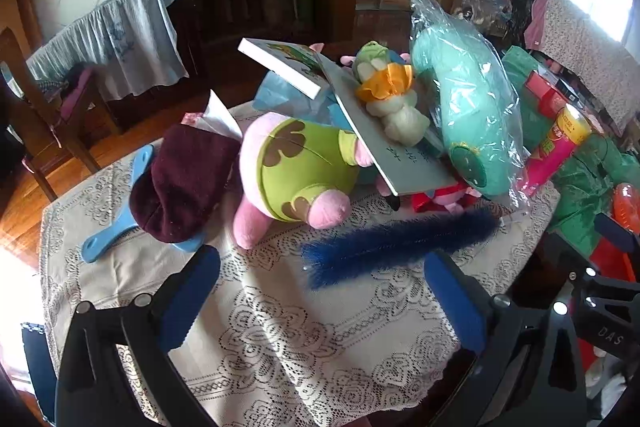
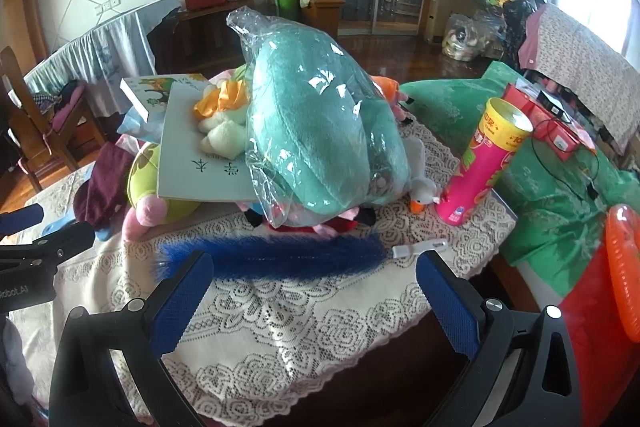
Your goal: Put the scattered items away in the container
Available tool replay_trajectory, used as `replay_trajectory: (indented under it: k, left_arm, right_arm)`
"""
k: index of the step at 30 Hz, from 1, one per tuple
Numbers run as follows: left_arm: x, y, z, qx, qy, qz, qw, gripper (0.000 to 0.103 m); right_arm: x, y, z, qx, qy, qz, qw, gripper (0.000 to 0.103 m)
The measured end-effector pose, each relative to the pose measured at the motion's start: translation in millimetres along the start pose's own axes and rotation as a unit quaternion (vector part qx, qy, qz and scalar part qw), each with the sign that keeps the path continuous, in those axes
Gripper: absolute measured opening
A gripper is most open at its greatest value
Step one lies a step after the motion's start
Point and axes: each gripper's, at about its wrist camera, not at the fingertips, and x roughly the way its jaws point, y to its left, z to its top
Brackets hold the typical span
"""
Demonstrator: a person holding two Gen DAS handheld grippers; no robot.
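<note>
A: So, how do the two tools stand?

B: Both are spread wide with nothing between the pads. The left gripper [image 1: 320,295] hovers over the lace tablecloth [image 1: 280,339], and the right gripper [image 2: 314,295] does the same; each has bare cloth under it.

A: And the scattered things?

B: In the left view, a blue fuzzy brush [image 1: 400,243] lies flat on the cloth at about 1 o'clock from the left gripper, just beyond its fingertips. In the right view it lies crosswise at 12 o'clock, its near end just behind the left-hand pad. At 11 o'clock of the left view, a pink plush in green [image 1: 296,171] lies on its side, touching a maroon cloth [image 1: 184,183] that covers part of a light blue plastic piece [image 1: 108,239].

A: Farther back?

B: A grey book [image 1: 384,139] leans on the pink plush, with a small plush with an orange bow [image 1: 388,95] on it. A bagged teal plush [image 2: 320,135] sits at 12 o'clock in the right view, a pink snack can [image 2: 484,163] upright at 2 o'clock, and an orange basket [image 2: 624,267] at 3 o'clock, off the table edge.
</note>
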Motion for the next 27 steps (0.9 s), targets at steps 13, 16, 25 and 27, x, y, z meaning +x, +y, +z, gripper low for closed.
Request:
replay_trajectory:
  k: [13,16,25,27]
  left_arm:
    - [-2,4,0,0.010,-0.005,0.009,0.9999,0.103]
    - [-2,5,1,0.013,-0.006,0.011,0.9998,0.103]
    - [-4,8,1,0.011,-0.008,0.007,0.9999,0.103]
    - [-4,8,0,0.011,-0.007,0.005,0.9999,0.103]
  right_arm:
    - [-6,0,-2,0.007,-0.009,0.000,1.000,0.103]
    - [-5,-1,0,0.006,-0.008,-0.002,1.000,0.103]
    - [-5,-5,1,0.010,-0.004,-0.007,1.000,0.103]
    - [-5,-5,0,0.009,-0.004,-0.008,1.000,0.103]
